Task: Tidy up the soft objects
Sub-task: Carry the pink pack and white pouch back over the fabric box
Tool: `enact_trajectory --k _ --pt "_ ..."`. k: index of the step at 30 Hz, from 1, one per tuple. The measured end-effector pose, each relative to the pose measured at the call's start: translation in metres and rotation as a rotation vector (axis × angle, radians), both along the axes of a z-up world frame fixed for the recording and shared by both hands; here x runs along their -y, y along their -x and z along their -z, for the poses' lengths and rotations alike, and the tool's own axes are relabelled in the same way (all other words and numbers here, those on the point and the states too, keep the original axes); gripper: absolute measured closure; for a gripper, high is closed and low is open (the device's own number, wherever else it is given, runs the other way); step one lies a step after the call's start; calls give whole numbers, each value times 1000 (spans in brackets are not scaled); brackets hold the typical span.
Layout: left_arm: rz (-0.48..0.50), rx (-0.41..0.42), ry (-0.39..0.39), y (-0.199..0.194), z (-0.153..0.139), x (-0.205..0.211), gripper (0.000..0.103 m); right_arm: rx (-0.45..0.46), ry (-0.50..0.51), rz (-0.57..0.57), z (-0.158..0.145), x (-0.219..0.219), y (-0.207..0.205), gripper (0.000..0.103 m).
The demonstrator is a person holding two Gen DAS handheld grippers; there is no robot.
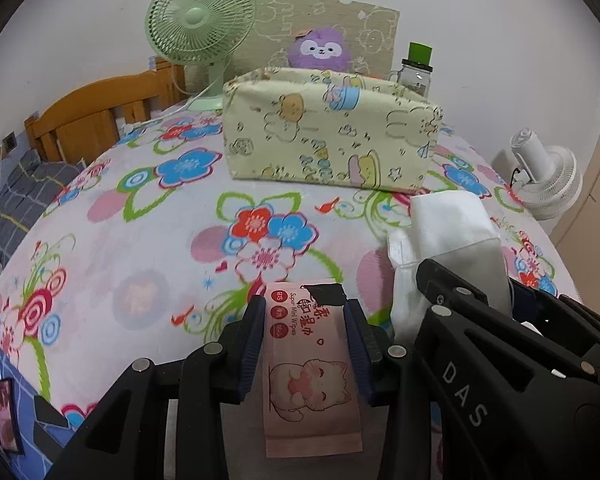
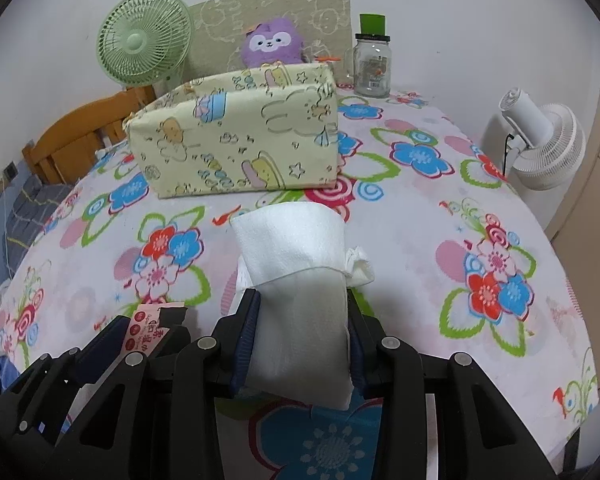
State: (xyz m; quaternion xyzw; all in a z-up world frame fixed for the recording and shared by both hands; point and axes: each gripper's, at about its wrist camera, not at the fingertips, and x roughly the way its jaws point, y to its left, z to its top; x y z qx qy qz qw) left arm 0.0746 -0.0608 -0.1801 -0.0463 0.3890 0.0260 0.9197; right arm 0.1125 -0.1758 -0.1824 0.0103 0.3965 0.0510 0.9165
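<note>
My left gripper (image 1: 305,309) is shut on a pink pack of wet wipes (image 1: 310,364) with a cartoon cat, just above the floral blanket (image 1: 140,240). Right beside it, my right gripper (image 2: 302,300) is shut on a white pack of tissues (image 2: 296,252), whose loose sheet sticks out forward. The left wrist view has the tissues (image 1: 452,232) at its right, and the right wrist view has the wipes (image 2: 146,326) at lower left. A pale yellow fabric box (image 1: 328,136) printed with cartoons stands further back. A purple plush toy (image 1: 320,50) peeks over its rim.
A green desk fan (image 1: 200,20) stands behind the box on the left. On the right behind it is a glass jar (image 2: 372,64) with a green lid. A white fan (image 2: 540,140) is off the blanket's right edge. A wooden headboard (image 1: 88,112) is at far left.
</note>
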Motion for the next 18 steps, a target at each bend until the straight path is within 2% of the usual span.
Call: enact_trajectory --k 18 --pt "89 68 -26 -19 -58 14 63 80 -30 59 -61 15 -9 60"
